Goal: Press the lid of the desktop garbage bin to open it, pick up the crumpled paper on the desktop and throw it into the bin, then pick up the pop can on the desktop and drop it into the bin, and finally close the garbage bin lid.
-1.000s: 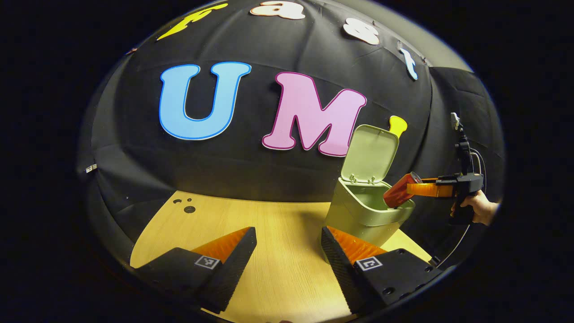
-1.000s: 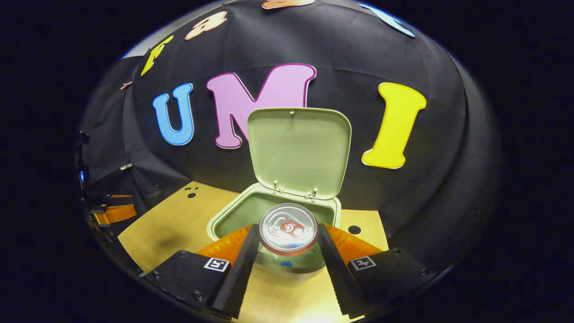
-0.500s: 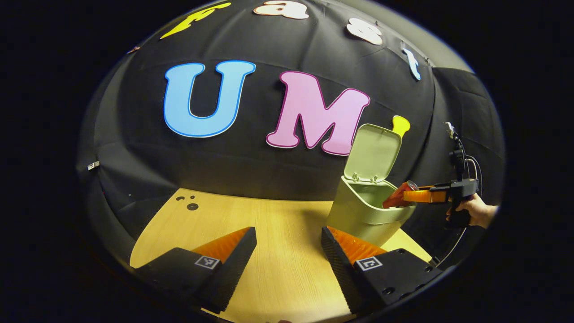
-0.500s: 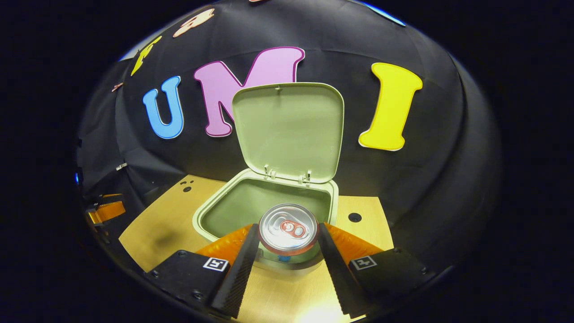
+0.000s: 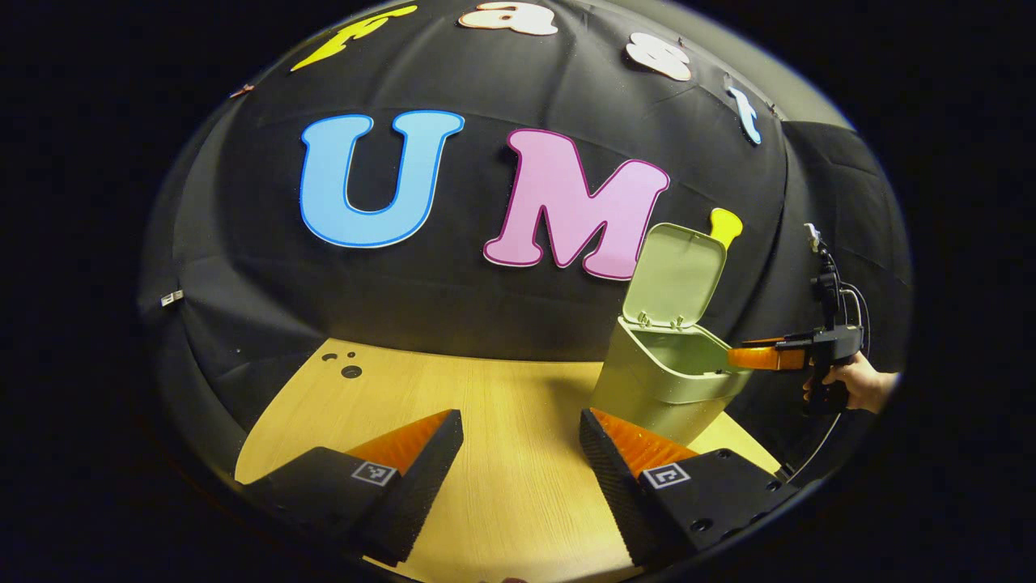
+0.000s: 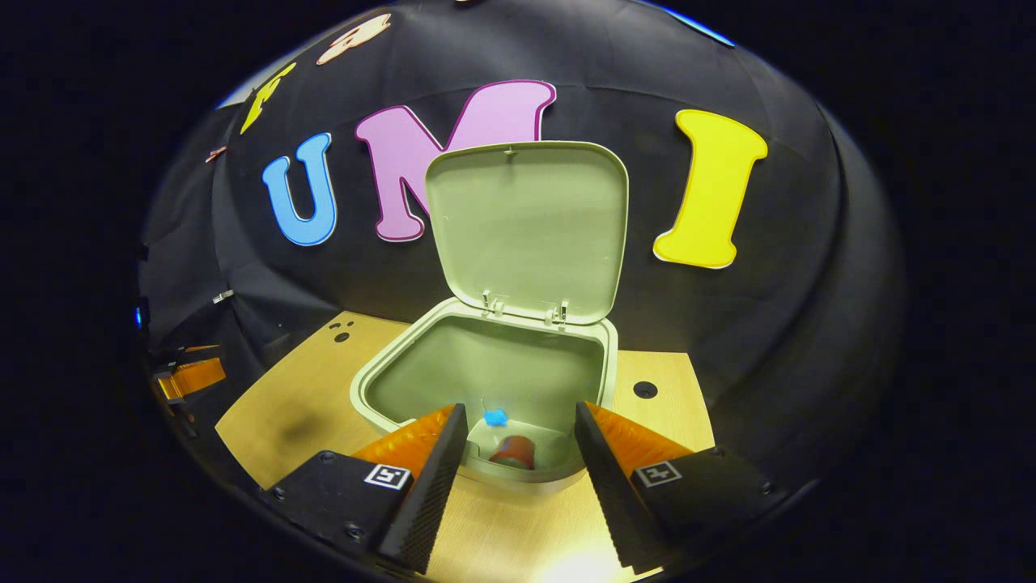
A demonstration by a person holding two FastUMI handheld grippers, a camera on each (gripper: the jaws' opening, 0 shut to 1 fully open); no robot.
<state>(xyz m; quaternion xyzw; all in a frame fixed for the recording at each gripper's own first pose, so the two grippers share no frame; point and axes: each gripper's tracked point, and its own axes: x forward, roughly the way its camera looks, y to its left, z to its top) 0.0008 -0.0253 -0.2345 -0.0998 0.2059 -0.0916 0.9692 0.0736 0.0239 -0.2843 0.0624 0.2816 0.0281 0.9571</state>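
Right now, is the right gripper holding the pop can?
No: the right gripper is open with nothing between its fingers, and the pop can lies down inside the bin.

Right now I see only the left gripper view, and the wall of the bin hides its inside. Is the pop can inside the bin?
Observer: Yes. In the right gripper view the pop can lies at the bottom of the bin.
Operator: Does the right hand-held gripper hold anything?
Observer: No. The right hand-held gripper is open above the bin's front rim, with nothing between its fingers.
Operator: Is anything else near the can?
Observer: A small blue thing sits just above the can in that view; I cannot tell what it is.
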